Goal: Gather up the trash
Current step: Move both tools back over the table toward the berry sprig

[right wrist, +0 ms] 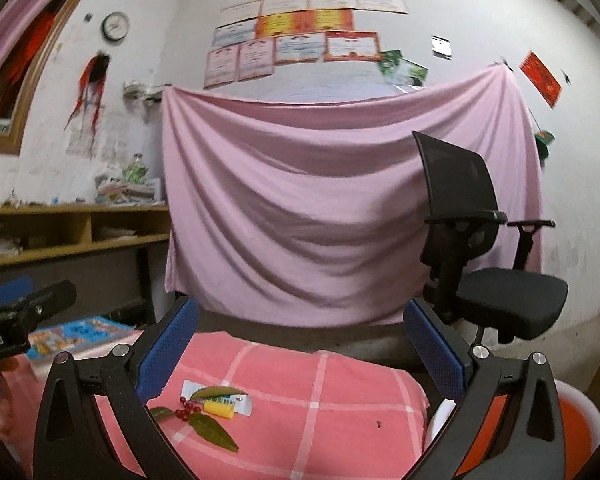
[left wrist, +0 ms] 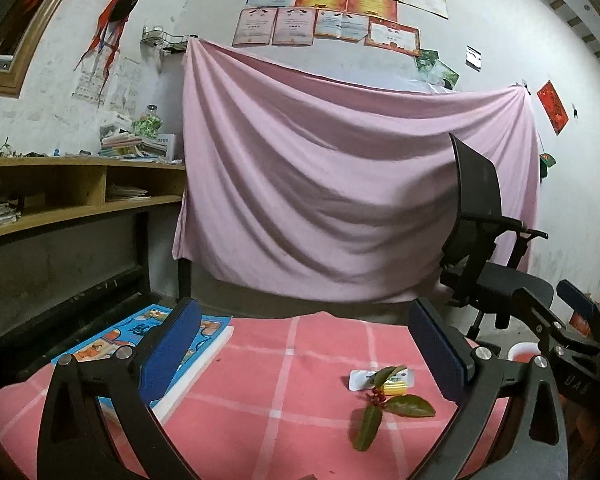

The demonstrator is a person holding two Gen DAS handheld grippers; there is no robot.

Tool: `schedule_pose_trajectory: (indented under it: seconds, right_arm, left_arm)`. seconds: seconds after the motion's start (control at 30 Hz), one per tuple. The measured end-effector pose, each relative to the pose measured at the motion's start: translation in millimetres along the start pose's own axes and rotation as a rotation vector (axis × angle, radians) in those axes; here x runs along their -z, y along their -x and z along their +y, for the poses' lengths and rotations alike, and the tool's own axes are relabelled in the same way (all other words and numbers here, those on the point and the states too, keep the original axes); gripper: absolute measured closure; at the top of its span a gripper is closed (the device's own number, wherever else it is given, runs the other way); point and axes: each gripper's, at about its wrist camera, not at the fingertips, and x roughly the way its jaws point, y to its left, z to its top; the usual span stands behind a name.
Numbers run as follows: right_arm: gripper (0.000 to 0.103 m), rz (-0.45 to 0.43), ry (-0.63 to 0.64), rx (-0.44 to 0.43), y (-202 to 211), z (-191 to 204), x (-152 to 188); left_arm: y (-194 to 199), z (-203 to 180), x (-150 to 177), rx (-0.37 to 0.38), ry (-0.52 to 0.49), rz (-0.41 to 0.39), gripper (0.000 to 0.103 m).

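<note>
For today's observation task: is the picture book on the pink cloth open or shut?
Shut: the picture book lies flat, cover up.

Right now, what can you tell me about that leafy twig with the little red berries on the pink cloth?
The berry sprig is a short cut twig with a cluster of small glossy red berries at its middle and three or four long, pointed, dark green leaves fanning outward. It lies flat on the pink checked cloth. One leaf overlaps a white wrapper, and a small yellow piece sits against it. Neither gripper touches it.
</note>
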Motion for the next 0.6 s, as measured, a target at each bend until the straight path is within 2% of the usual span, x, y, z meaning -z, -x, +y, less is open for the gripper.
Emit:
schedule_pose_trajectory:
  seconds: [0.1, 0.27, 0.6]
  right_arm:
    - [0.000, 0.024, 0.019, -0.004, -4.5, 3.7, 3.7]
    - [0.000, 0.108, -0.015, -0.011, -19.6, -2.7, 9.3]
    - [0.000, 0.348, -0.143, -0.020, -58.7, -25.5, 27.4]
  left_arm:
    - [-5.4, 1.3, 4.0, 0.001, -0.013, 0.024, 0.002]
    - [-21.3, 3.7, 8.1, 0.024, -0.013, 0.114, 0.002]
    - [-76.2, -9.1, 27.4, 0.052, -0.063, 0.436, 0.002]
